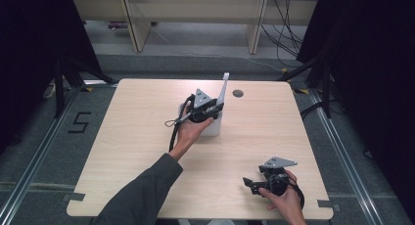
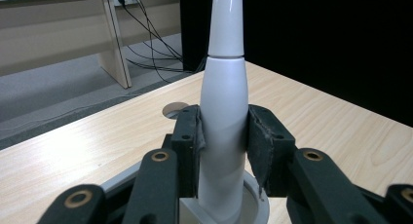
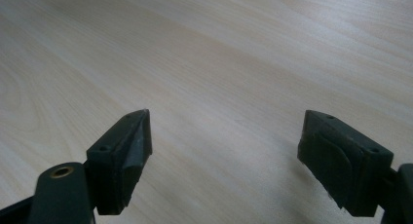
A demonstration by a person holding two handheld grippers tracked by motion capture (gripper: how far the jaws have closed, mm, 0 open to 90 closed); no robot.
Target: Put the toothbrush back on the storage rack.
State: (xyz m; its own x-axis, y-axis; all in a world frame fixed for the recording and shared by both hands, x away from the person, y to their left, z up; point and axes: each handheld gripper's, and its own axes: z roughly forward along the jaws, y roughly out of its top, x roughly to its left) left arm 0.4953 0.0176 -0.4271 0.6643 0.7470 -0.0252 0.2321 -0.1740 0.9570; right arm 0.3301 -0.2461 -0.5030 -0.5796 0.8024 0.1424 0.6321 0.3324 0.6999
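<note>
Glossy white tapered handle [image 2: 223, 131] sits clamped between padded black jaws.

The worktop [image 1: 137, 151] was pale wood with a fine straight grain, and a small grey round cap [image 1: 238, 93] sat in it. The tapered handle [image 2: 224, 117] and its base [image 1: 213, 127] were glossy white; the fingers [image 2: 187, 141] on both grippers were matte black, with brass-coloured rivets and a grey plate [image 1: 278, 162]. The sleeve [image 1: 142, 195] was dark grey, the floor [image 1: 29, 156] grey with a black "5".
</note>
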